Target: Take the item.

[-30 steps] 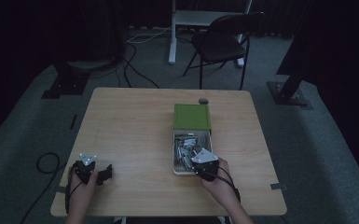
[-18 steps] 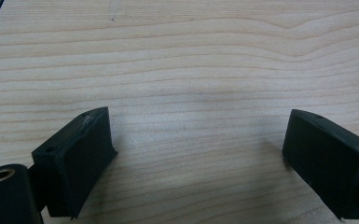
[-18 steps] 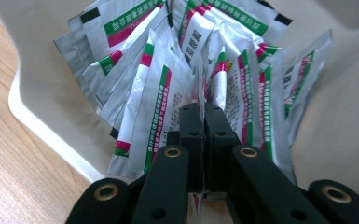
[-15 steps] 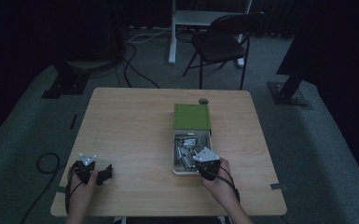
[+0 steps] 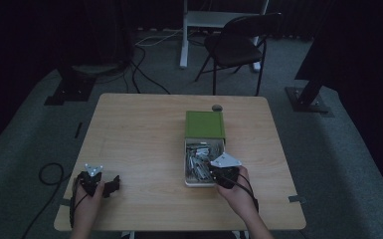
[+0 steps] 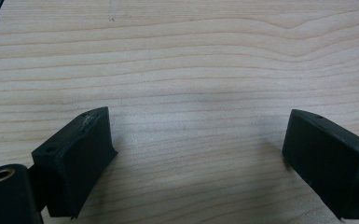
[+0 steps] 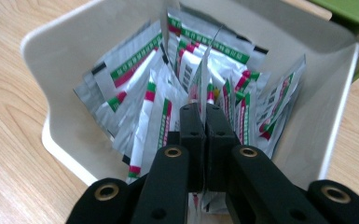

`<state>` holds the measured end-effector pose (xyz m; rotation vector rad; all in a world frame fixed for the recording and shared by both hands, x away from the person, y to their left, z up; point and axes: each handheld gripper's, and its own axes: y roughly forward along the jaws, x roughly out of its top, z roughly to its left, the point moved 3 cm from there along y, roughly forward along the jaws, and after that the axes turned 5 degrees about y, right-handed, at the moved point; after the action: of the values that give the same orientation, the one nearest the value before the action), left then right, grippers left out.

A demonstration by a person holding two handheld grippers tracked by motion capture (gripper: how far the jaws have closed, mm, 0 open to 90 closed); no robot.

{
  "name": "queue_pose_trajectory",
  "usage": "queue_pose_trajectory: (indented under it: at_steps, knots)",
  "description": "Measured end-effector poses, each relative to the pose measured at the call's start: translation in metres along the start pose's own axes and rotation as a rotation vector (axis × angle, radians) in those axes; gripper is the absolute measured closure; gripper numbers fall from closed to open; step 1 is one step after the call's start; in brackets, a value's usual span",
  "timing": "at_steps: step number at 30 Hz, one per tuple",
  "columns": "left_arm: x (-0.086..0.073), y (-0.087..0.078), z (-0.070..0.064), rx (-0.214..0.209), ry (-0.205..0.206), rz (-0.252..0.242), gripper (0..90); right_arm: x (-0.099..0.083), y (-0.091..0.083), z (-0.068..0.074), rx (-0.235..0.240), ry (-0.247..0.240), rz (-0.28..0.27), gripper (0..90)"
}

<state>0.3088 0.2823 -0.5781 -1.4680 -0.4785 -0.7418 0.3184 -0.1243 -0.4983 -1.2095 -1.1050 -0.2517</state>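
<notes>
Wood surface [image 5: 144, 134], white tray [image 5: 187, 164] at 5 o'clock: right hand-held gripper [image 7: 204, 112] pinched on a foil sachet [image 7: 200, 79]; left hand-held gripper [image 6: 198, 144] at 7 o'clock, wide open, empty.

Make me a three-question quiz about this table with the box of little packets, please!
1. Where is the right gripper? A over the white box B on the chair C on the floor
2. What colour is the lid beyond the white box? A red B green C blue
3. How are the left gripper jaws? A shut B wide open C holding a packet

Answers: 1 A, its jaws reach in among the packets. 2 B, a green top lies at the box's far end. 3 B, bare table shows between them.
</notes>
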Motion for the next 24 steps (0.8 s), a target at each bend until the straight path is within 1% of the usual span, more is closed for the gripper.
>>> queue_pose_trajectory:
  at_steps: [4, 5, 9, 10, 13, 15, 17, 19, 20, 21, 22, 24]
  knots:
    - [0.0, 0.0, 0.0, 0.0, 0.0, 0.0, 9.1, 0.005, -0.004, -0.001, 0.004, 0.007, -0.016, 88.5]
    - [0.0, 0.0, 0.0, 0.0, 0.0, 0.0, 9.1, 0.009, -0.008, -0.003, 0.002, 0.015, -0.033, 88.5]
    - [0.0, 0.0, 0.0, 0.0, 0.0, 0.0, 9.1, 0.017, -0.016, -0.007, 0.003, 0.025, -0.06, 88.4]
    - [0.0, 0.0, 0.0, 0.0, 0.0, 0.0, 9.1, 0.022, -0.021, -0.011, 0.005, 0.035, -0.073, 88.4]
    - [0.0, 0.0, 0.0, 0.0, 0.0, -0.001, 9.1, 0.028, -0.028, -0.018, 0.004, 0.05, -0.093, 88.4]
    - [0.0, 0.0, 0.0, 0.0, 0.0, -0.002, 9.1, 0.03, -0.03, -0.02, -0.001, 0.053, -0.101, 88.4]
    - [0.0, 0.0, 0.0, 0.0, 0.0, -0.002, 9.1, 0.035, -0.037, -0.027, -0.011, 0.072, -0.129, 88.5]
    - [0.0, 0.0, 0.0, 0.0, 0.0, -0.002, 9.1, 0.038, -0.041, -0.032, -0.006, 0.089, -0.147, 88.5]
    - [0.0, 0.0, 0.0, 0.0, 0.0, -0.002, 9.1, 0.038, -0.041, -0.032, -0.006, 0.089, -0.147, 88.5]
    - [0.0, 0.0, 0.0, 0.0, 0.0, -0.001, 9.1, 0.039, -0.043, -0.034, -0.009, 0.095, -0.154, 88.5]
    - [0.0, 0.0, 0.0, 0.0, 0.0, -0.002, 9.1, 0.041, -0.048, -0.039, -0.016, 0.113, -0.167, 88.5]
    - [0.0, 0.0, 0.0, 0.0, 0.0, -0.002, 9.1, 0.043, -0.051, -0.044, -0.026, 0.116, -0.179, 88.5]
